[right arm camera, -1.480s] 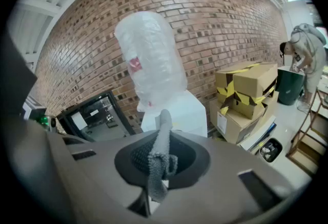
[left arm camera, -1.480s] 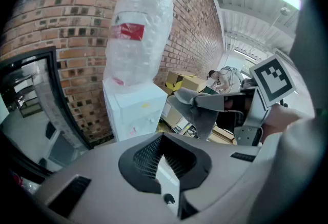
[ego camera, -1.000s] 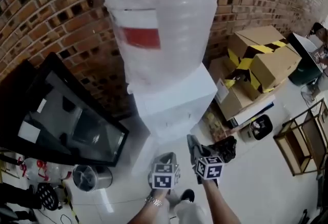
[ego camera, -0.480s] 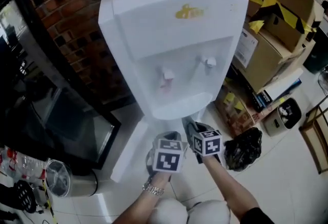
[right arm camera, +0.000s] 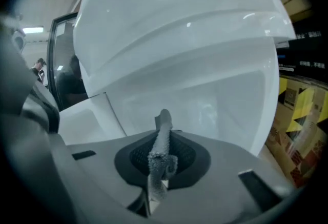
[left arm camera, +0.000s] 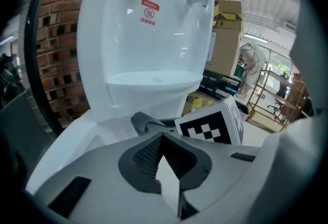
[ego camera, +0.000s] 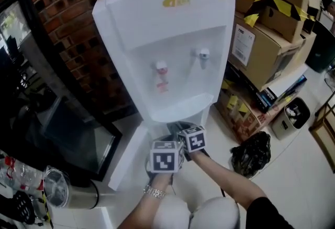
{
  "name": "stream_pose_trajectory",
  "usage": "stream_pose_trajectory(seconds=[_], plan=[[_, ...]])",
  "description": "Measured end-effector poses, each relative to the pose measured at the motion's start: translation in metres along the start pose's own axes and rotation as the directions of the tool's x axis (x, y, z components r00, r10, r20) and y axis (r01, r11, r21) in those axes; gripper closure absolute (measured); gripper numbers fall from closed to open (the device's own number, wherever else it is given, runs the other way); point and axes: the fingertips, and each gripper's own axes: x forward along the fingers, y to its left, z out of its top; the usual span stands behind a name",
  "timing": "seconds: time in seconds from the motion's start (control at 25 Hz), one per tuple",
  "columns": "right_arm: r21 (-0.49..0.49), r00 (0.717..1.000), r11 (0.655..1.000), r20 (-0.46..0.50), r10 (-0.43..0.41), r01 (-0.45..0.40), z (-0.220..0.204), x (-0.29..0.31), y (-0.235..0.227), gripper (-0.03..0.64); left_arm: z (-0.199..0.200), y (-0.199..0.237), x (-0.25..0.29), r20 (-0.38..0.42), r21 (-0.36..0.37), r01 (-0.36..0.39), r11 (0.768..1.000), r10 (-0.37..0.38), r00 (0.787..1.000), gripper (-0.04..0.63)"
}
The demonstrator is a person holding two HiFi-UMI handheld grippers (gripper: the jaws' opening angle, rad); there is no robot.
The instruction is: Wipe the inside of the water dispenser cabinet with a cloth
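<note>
Starting at your right gripper [right arm camera: 163, 142]: it is clenched on the grey cloth [right arm camera: 160, 159]. A narrow ridge of the cloth stands up out of the seam between the pads, its long axis running forward along the jaws.

Left gripper [left arm camera: 164, 138]: jaws closed together, nothing showing between the pads. It sits just beside the right one and a little behind it. The right gripper's marker cube [left arm camera: 211, 126] and a fold of the cloth fill the near part of the left gripper view.

Drip shelf [ego camera: 180, 107]: part of the white water dispenser [ego camera: 167, 34], directly above both grippers in the head view.

Cabinet door [ego camera: 127, 155]: a white panel, swung open to your left, near the left gripper.

Cabinet opening: beneath the drip shelf, straight ahead of the right gripper. The head view hides it behind the shelf and the grippers. The right gripper view shows only pale white surfaces ahead, so the interior cannot be made out.

Judgement: your right arm is the nearer one and already carries the cloth. The coming move looks like a push forward, under the shelf and into the opening, cloth edge leading. Your left gripper is free to steady the door. Nothing here shows the cloth touching an inner wall yet.
</note>
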Motion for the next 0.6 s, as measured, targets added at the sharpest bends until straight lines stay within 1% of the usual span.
stream_pose_trajectory(seconds=[0.08,0.16,0.2,0.32,0.36,0.48,0.6], plan=[[-0.014,0.999,1.0,0.028,0.019,-0.018,0.008,0.007,0.008,0.595,-0.001,0.007,-0.003,0.006,0.02,-0.019,1.0,0.018,1.0,0.595],[-0.024,0.999,0.999,0.032,0.034,-0.033,0.004,0.017,0.011,0.595,-0.003,0.015,-0.004,0.012,0.026,-0.032,0.999,0.031,0.999,0.595],[-0.013,0.999,0.999,0.021,0.041,-0.04,-0.004,0.024,0.008,0.595,-0.004,0.019,-0.004,0.011,0.03,-0.039,0.999,0.038,0.999,0.595],[0.06,0.997,0.995,-0.02,0.08,-0.078,-0.026,0.041,0.008,0.595,-0.01,0.031,-0.006,0.003,0.032,-0.066,0.997,0.066,0.998,0.595],[0.062,0.997,0.995,-0.032,0.075,-0.073,-0.031,0.045,0.007,0.595,-0.011,0.033,-0.007,0.003,0.034,-0.073,0.997,0.073,0.997,0.595],[0.008,0.997,1.0,-0.082,0.016,-0.015,-0.052,0.052,0.0,0.595,-0.008,0.028,-0.008,0.016,0.065,-0.078,0.995,0.077,0.997,0.595],[0.023,0.988,1.0,-0.154,-0.011,0.015,-0.089,0.058,-0.013,0.595,-0.004,0.024,-0.007,0.035,0.084,-0.073,0.994,0.07,0.997,0.595]])
